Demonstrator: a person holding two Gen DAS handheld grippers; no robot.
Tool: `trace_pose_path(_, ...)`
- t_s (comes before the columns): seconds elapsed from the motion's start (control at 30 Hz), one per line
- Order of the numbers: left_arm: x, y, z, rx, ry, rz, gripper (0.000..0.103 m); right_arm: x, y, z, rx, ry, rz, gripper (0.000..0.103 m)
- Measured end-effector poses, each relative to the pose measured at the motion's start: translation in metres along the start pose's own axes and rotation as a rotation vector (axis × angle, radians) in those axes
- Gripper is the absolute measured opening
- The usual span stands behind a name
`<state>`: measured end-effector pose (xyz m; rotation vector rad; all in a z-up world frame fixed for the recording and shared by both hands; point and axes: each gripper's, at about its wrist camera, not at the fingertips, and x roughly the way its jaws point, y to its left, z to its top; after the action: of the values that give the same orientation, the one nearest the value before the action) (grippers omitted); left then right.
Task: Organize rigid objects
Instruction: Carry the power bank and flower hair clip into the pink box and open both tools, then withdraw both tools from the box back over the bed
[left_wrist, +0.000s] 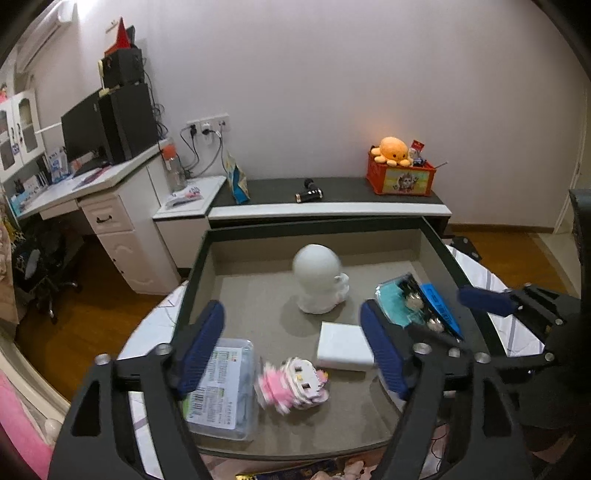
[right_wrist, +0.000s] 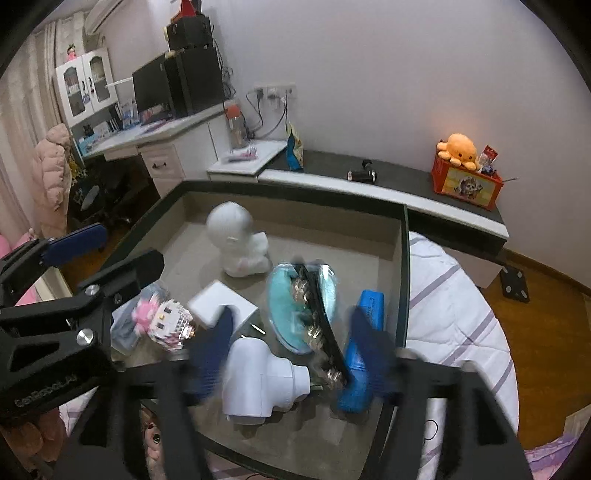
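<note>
both tongs, left (left_wrist: 291, 347) and right (right_wrist: 291, 343), gape over the drawer (left_wrist: 258, 236); blurred white fitting (right_wrist: 258, 380) perhaps loose.

Left tool (left_wrist: 293, 352) jaws apart, angled down, right tool (right_wrist: 291, 350) likewise, nothing gripped

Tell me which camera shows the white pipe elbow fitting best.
The right wrist view. The white pipe elbow fitting lies whole and near there, between the open right gripper's fingers in the drawer. In the left wrist view I cannot find it; the gripper's fingers cover that corner.
</note>
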<state>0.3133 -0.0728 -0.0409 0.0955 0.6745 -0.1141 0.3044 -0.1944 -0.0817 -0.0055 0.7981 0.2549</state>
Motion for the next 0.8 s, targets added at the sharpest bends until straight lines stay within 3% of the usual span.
trace_pose_path(0.2,-0.03,0.008,0.001,-0.003,-0.053,0.019,0.101,-0.02,0.003,-0.001,0.026,-0.03,-0.021,0.092)
trace_pose_path(0.27,-0.043,0.009,0.0,-0.001,-0.072,0.025,0.103,-0.029,0.003,-0.003,0.047,-0.037,-0.029,0.103)
trace_pose_path(0.8,-0.152,0.028,-0.036,-0.046,-0.14,0.039,0.103,-0.143,0.026,-0.044,0.134,-0.176,-0.044,0.103)
